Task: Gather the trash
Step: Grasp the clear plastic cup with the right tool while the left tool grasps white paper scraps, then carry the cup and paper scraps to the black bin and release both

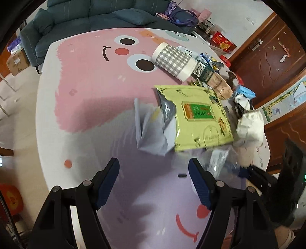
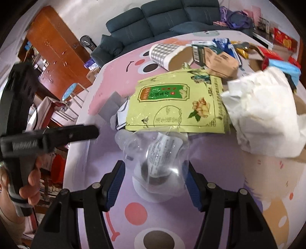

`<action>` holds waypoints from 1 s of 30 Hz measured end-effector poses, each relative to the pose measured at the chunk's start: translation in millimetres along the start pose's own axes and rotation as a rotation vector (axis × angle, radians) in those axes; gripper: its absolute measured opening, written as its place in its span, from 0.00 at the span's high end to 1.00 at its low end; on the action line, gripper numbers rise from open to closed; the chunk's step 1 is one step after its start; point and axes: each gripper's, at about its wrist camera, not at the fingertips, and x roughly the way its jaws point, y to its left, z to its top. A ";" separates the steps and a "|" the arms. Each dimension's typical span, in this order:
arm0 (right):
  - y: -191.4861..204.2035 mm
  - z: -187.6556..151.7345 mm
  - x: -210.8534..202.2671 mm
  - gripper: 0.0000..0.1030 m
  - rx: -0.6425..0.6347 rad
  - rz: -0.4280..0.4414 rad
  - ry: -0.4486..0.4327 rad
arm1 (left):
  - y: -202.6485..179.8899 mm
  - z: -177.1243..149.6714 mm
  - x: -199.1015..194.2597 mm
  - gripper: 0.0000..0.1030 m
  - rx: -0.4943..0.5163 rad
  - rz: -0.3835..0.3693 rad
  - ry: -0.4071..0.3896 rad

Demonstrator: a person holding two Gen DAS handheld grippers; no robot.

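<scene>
Clear plastic bottle point(image 2: 155, 162) sits between the pads of our right gripper point(image 2: 154, 183): it is crumpled, with a printed label, and the pads look pressed against its sides, so we read that gripper as clamped on the bottle, raised a little over the near part of the table point(image 1: 91, 115). Our left gripper point(image 1: 154, 183) hangs with its jaws spread and nothing between them, only the pink and lilac cartoon table cover below.

Just beyond the bottle lies a yellow-green packet point(image 2: 176, 101), flat, with a grey envelope point(image 1: 151, 126) tucked under its left side. Toward the right edge of the table sits a crumpled white paper point(image 2: 265, 111). Further back, near the far right corner, a checked cup point(image 1: 174, 61) lies on its side against a heap of small boxes and wrappers point(image 2: 220, 57).

We judge the task to be barely started. One piece is in hand; the packet, the envelope, the paper, the cup and the heap all lie on the table uncollected. We see no bin or bag in either view, so we cannot tell where the bottle is to go. Past the far edge stands a dark sofa point(image 1: 80, 17).
</scene>
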 end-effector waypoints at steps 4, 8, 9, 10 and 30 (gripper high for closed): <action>-1.2 -3.8 -4.3 0.59 0.030 0.056 -0.004 | 5.6 9.7 8.8 0.29 -0.017 0.033 -0.011; 1.6 -8.9 -15.0 0.61 0.026 0.057 -0.036 | 10.1 16.3 14.6 0.42 -0.032 0.031 -0.026; 1.3 -8.5 -17.7 0.62 0.030 0.061 -0.040 | 11.1 17.7 16.6 0.51 -0.032 0.028 -0.024; 0.6 -9.9 -21.2 0.62 0.035 0.064 -0.047 | 12.2 19.3 19.5 0.55 -0.033 0.023 -0.020; -14.4 -39.5 -77.5 0.72 0.088 0.061 -0.132 | 26.6 13.2 13.6 0.97 -0.045 0.000 -0.050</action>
